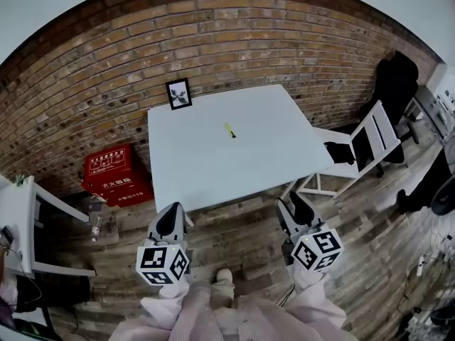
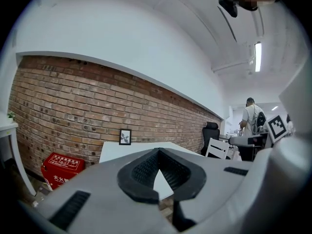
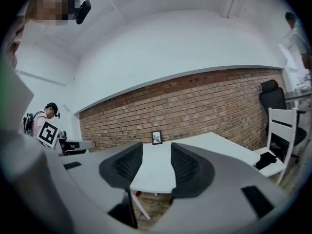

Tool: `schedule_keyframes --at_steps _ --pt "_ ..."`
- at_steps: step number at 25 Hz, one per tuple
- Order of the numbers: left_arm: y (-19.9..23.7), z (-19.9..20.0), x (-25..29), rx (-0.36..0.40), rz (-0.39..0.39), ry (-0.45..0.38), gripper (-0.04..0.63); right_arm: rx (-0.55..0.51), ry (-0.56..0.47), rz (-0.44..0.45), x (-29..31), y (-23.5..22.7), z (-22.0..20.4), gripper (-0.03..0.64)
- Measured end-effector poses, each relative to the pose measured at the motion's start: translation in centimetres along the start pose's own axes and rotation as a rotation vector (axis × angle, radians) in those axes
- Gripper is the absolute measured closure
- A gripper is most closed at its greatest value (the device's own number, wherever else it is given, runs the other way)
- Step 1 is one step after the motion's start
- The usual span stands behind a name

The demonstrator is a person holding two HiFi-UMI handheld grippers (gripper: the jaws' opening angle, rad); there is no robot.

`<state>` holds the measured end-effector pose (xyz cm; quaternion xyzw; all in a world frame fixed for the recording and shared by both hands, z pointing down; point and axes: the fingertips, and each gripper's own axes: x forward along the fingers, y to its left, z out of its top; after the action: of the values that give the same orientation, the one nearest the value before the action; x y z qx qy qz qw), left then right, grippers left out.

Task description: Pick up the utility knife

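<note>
utility knife [image 1: 229, 130]: on white table [image 1: 199, 169], toward far side, well apart from both tools. left gripper [image 2: 157, 152]: jaws together, empty. right gripper [image 3: 156, 147]: jaws spread wide, empty. risk: slim, flat-lying; likely nudged away by level approach.

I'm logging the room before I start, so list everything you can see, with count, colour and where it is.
utility knife: one, yellow-green, near the middle of the table
table: one, white, by the brick wall
picture frame: one, black, at the table's back edge
box: one, red, on the floor left of the table
chair: one, white, right of the table
office chair: one, black, far right by the wall
left gripper: one, grey with black pads, jaws together, empty
right gripper: one, grey with black pads, jaws apart, empty
</note>
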<state>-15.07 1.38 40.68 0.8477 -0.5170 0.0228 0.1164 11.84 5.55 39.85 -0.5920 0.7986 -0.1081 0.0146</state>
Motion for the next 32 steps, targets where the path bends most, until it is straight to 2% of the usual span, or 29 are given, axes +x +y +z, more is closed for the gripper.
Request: schedule_keyframes --at_steps 17,32 --pt "2.7 -0.4 5.8 -0.021 -0.017 0.038 0.601 0.004 0.045 0.010 6.7 -1.5 -0.4 0.453" --pt "5.7 -0.2 14.4 -0.057 0.058 0.076 0.601 0.032 0.110 0.096 17.8 -6.2 -0.6 0.453"
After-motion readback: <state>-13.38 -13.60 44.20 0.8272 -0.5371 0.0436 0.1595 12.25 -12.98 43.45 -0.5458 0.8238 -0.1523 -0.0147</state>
